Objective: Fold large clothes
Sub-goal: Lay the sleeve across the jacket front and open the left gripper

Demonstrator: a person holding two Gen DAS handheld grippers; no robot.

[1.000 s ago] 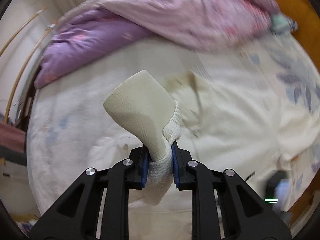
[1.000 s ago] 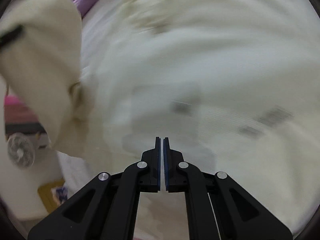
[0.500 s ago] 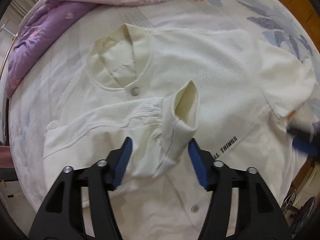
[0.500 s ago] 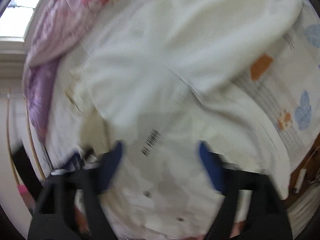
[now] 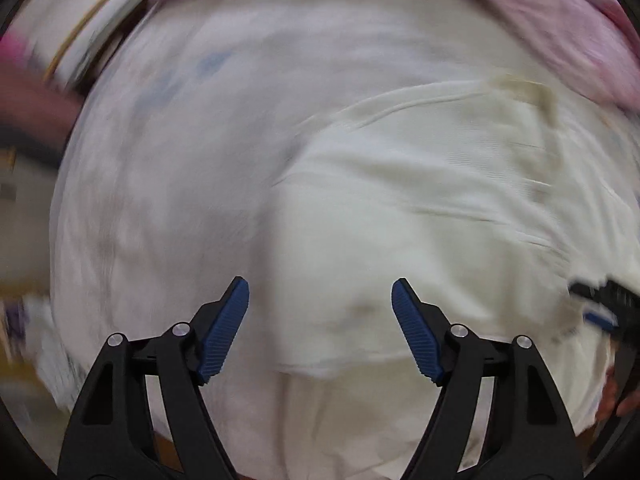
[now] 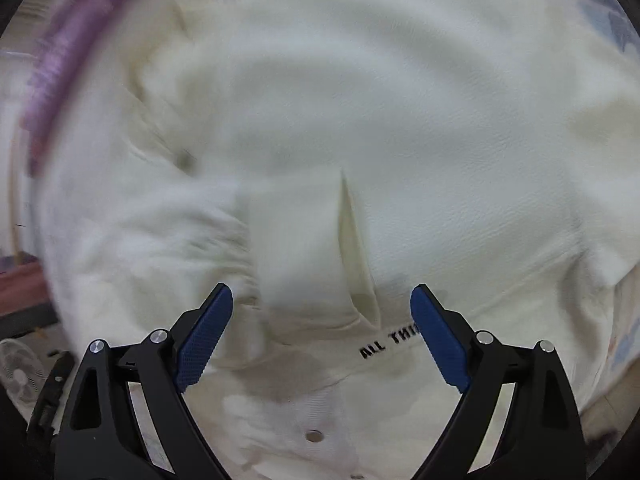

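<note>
A cream button-up jacket [image 6: 400, 120] lies spread on the bed, front up, with black lettering [image 6: 388, 342] near its hem. One sleeve is folded across the chest, its cuff [image 6: 316, 248] just ahead of my right gripper [image 6: 322, 328], which is open and empty above it. In the left wrist view the jacket [image 5: 420, 200] fills the right half, blurred by motion. My left gripper [image 5: 320, 320] is open and empty over the jacket's left side. The right gripper also shows at the right edge of the left wrist view [image 5: 608, 308].
The jacket rests on a white patterned bedsheet [image 5: 160, 160]. A purple-pink quilt [image 5: 520, 8] is bunched along the far side of the bed. A small fan [image 6: 18, 372] stands on the floor at the left, beyond the bed's edge.
My left gripper let go of the sleeve cuff, opened wide and swung left and lower over the jacket. My right gripper opened and now hovers over the folded sleeve.
</note>
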